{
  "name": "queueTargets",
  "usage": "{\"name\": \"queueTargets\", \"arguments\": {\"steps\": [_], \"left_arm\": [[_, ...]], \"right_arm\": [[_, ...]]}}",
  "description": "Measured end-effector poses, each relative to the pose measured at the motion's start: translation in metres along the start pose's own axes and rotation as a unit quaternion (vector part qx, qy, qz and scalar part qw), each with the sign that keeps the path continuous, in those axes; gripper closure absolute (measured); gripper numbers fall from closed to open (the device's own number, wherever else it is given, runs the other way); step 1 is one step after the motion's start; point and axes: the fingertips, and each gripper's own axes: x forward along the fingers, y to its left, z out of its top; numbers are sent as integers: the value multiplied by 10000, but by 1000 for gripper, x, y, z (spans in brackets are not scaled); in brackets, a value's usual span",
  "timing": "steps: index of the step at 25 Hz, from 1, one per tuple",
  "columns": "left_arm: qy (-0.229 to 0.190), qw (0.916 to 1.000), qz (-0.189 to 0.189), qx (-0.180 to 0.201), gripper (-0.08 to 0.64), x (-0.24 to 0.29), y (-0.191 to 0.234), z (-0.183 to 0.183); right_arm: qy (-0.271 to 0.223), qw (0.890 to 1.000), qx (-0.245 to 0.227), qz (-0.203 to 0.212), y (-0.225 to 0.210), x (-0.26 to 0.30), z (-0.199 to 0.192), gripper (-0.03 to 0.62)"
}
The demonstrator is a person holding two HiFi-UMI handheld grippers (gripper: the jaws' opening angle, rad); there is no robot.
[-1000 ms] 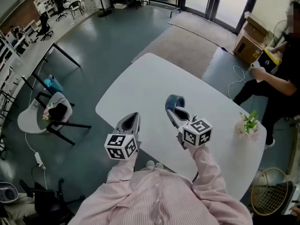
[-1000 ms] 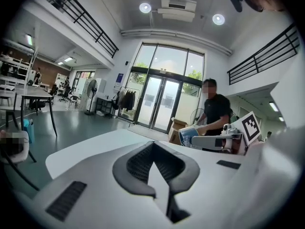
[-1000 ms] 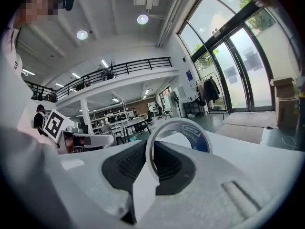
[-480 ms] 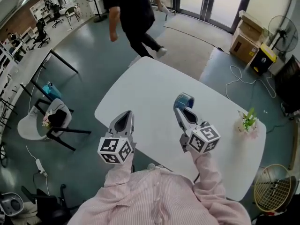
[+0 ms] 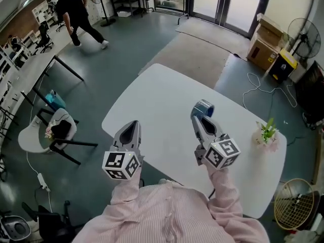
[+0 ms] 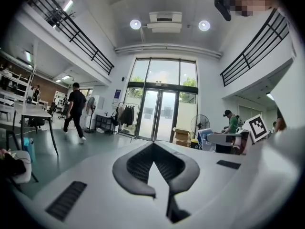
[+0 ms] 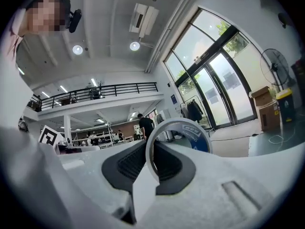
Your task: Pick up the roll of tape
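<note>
Thin tape ring [image 7: 194,136] — ribbed pads [image 7: 129,164]

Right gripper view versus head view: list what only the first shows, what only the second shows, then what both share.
Only the right gripper view: the dark pads clamped on the rim of the roll of tape, and a balcony railing. Only the head view: the small plant and the person's striped sleeves. Both: the right gripper holding the tape, and a person in black.

Bright even daylight plus ceiling lamps [image 6: 136,24] — fisheye warp, dark corners.
</note>
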Motion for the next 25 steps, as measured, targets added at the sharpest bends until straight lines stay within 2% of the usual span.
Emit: {"name": "queueTargets", "arguments": {"steps": [25], "left_arm": [[27,10000,37,24,560,-10,11,-2]], "right_arm": [[161,9984,-518,-140,10,2,-10,543]]}}
